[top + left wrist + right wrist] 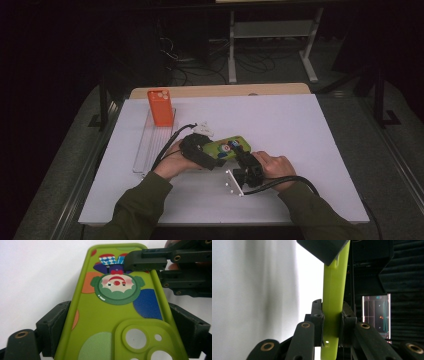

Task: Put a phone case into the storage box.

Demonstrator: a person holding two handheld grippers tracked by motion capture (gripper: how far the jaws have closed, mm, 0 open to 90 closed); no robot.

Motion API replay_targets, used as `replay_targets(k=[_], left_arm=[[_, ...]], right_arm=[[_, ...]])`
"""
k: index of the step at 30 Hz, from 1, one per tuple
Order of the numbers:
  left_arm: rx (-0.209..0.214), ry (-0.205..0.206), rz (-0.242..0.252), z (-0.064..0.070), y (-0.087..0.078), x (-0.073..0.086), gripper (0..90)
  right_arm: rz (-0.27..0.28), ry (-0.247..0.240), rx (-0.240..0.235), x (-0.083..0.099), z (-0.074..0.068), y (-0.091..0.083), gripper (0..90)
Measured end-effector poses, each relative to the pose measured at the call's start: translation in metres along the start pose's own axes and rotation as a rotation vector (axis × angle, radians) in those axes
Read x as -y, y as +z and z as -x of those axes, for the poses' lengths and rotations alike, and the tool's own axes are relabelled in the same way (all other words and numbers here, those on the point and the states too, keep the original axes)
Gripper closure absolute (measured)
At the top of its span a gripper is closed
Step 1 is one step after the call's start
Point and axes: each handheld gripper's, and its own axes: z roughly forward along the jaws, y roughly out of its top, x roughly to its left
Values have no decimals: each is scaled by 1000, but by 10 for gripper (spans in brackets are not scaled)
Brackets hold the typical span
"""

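High view shows both grippers sharing one lime-green soft plastic phone case with a clown print (pixel 226 148), held just above the white table sheet (pixel 300 130), probably to steady or pass it. The left gripper (pixel 212 152) pinches its long sides at the camera-cutout end; the right gripper (pixel 243 155) nips the opposite end's edge. Behind, an orange phone case (pixel 160 107) stands in a clear plastic rack (pixel 150 145), against a dark room.
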Motion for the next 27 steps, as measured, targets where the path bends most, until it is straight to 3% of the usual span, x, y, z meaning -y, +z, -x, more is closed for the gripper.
replay_targets(k=[3, 6, 13, 15, 18, 21, 27], left_arm=[[7, -4, 33, -2, -6, -1, 3], [2, -7, 64, -5, -11, -1, 0], [-12, -12, 94, -9, -16, 0, 0], [-9, 0, 97, -10, -16, 0, 0], [-9, -19, 105, -9, -16, 0, 0], [-13, -29, 119, -9, -16, 0, 0], [-26, -9, 129, -12, -18, 1, 0]], right_arm=[[-7, 37, -16, 2, 1, 1, 763], [-16, 139, -56, 5, 3, 1, 763], [-25, 285, -123, 17, 16, 3, 762], [-27, 350, -140, 20, 19, 3, 762], [-25, 381, -159, 24, 24, 3, 763], [-26, 537, -191, 25, 26, 2, 762], [-32, 700, -268, 32, 35, 3, 762]])
